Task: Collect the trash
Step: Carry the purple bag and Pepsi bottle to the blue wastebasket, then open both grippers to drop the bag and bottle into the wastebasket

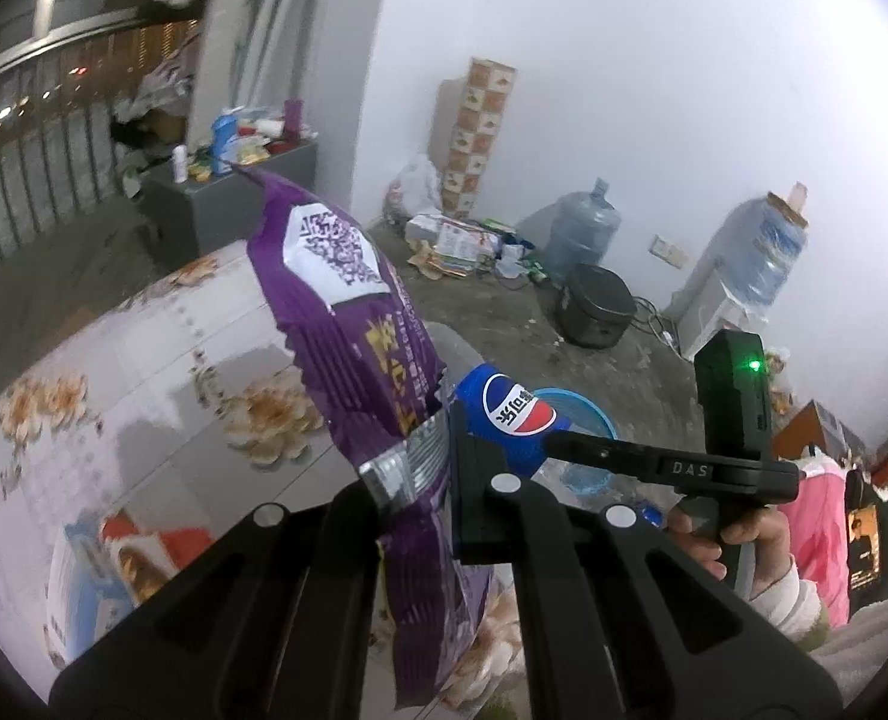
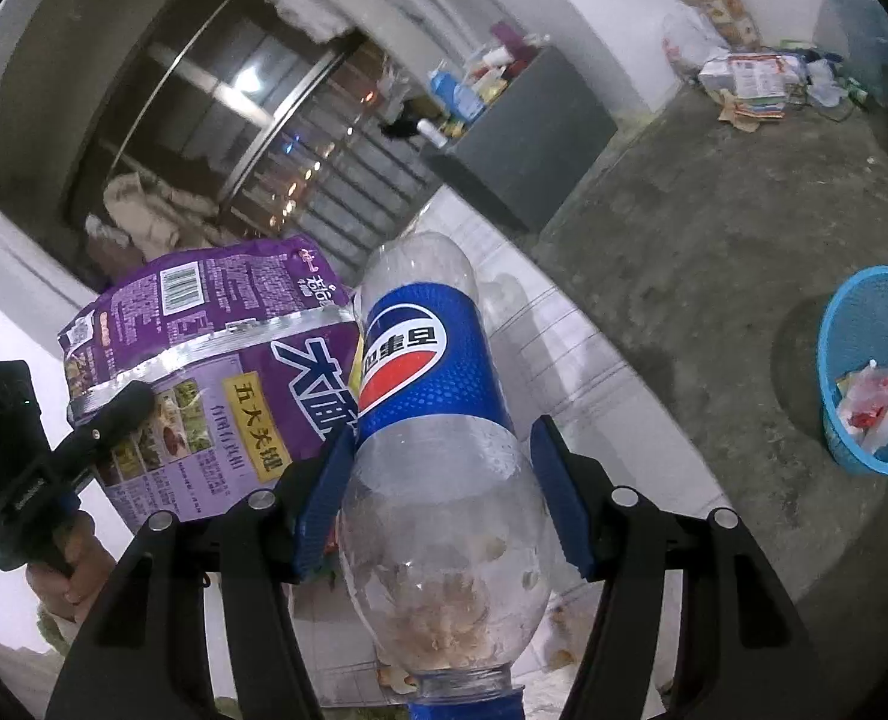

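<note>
My left gripper (image 1: pixel 411 480) is shut on the silver seam of a purple snack bag (image 1: pixel 348 324), which stands up and to the left above the table. In the right wrist view the same purple bag (image 2: pixel 216 372) hangs from the left gripper (image 2: pixel 126 402). My right gripper (image 2: pixel 444 498) is shut on a clear Pepsi bottle (image 2: pixel 438 420) with a blue label, its blue pads pressing both sides and its cap toward the camera. The bottle (image 1: pixel 507 414) touches the bag's edge. A blue plastic basket (image 2: pixel 870 372) holding some wrappers sits on the concrete floor to the right.
A floral-tiled table top (image 1: pixel 144 360) lies below both grippers, with a blue and red packet (image 1: pixel 96 576) on it. A grey cabinet (image 1: pixel 234 198) with clutter, two water jugs (image 1: pixel 582 234), a black cooker (image 1: pixel 600 306) and a litter pile (image 1: pixel 456 240) line the wall.
</note>
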A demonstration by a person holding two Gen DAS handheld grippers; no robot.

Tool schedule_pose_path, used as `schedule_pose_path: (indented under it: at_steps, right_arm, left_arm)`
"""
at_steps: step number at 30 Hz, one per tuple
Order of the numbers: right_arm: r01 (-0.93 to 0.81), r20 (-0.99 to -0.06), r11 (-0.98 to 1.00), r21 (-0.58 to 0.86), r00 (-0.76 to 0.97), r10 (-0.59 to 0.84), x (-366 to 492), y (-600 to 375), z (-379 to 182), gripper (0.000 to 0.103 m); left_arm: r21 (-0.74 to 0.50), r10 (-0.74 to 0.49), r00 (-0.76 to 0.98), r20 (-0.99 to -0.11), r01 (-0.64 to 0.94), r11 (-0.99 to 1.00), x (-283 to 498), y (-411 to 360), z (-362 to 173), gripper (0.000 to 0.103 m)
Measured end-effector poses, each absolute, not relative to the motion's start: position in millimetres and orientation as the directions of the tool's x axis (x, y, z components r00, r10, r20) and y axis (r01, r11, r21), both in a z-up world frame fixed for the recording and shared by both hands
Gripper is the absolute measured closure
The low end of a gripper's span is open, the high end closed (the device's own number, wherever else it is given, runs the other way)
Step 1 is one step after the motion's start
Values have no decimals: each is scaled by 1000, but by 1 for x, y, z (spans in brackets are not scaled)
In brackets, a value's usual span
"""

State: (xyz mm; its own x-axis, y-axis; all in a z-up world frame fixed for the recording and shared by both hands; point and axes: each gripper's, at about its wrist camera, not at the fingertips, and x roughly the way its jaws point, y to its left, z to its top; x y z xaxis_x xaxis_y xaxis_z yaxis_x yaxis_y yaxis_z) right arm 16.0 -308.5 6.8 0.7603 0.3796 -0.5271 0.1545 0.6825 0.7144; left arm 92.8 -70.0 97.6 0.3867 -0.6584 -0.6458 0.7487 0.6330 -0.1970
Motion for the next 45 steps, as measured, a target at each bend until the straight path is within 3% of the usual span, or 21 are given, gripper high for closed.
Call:
schedule_pose_path:
  at_steps: [7, 15, 19, 28, 29, 30, 31, 33, 38, 45]
  right_arm:
    - [222, -493, 618, 754, 813, 310, -20, -356, 0, 44]
    - [430, -536, 483, 762, 838, 100, -85, -438, -29, 44]
    - [544, -591, 359, 758, 806, 26, -115, -474, -61, 44]
    - [686, -691, 117, 718, 723, 1, -123, -537, -137, 44]
    - [696, -699, 99, 711, 715, -1, -119, -546, -146, 44]
    - [704, -706, 84, 705, 708, -4, -116, -552, -153, 44]
    - [721, -722, 67, 689, 692, -17, -112, -561, -164, 43]
    - [743, -742, 47, 668, 669, -37, -103, -575, -181, 36]
    - [779, -778, 22, 626, 627, -43, -101, -579, -209, 36]
    - [790, -789, 91, 606, 612, -56, -111, -558, -202, 36]
  left_arm:
    - [-163, -682, 318, -659, 824, 542, 82, -140, 103, 102]
    - [-177, -687, 155, -710, 905, 388, 67, -262, 85, 102]
    - [-179, -656, 76, -751, 932, 314, 64, -331, 54, 102]
    - [-202, -538, -38, -842, 947, 249, 85, -457, -42, 101]
    - [-203, -533, -41, -845, 947, 248, 89, -466, -51, 99]
    - [-205, -527, -50, -849, 948, 242, 92, -478, -62, 87]
    - [-197, -516, -42, -856, 948, 250, 95, -491, -75, 63]
    - [-186, -511, -22, -860, 944, 272, 101, -501, -90, 47]
    - [-211, -494, -16, -869, 916, 341, 109, -497, -109, 42]
    - [-222, -532, 0, -847, 909, 353, 103, -456, -83, 39]
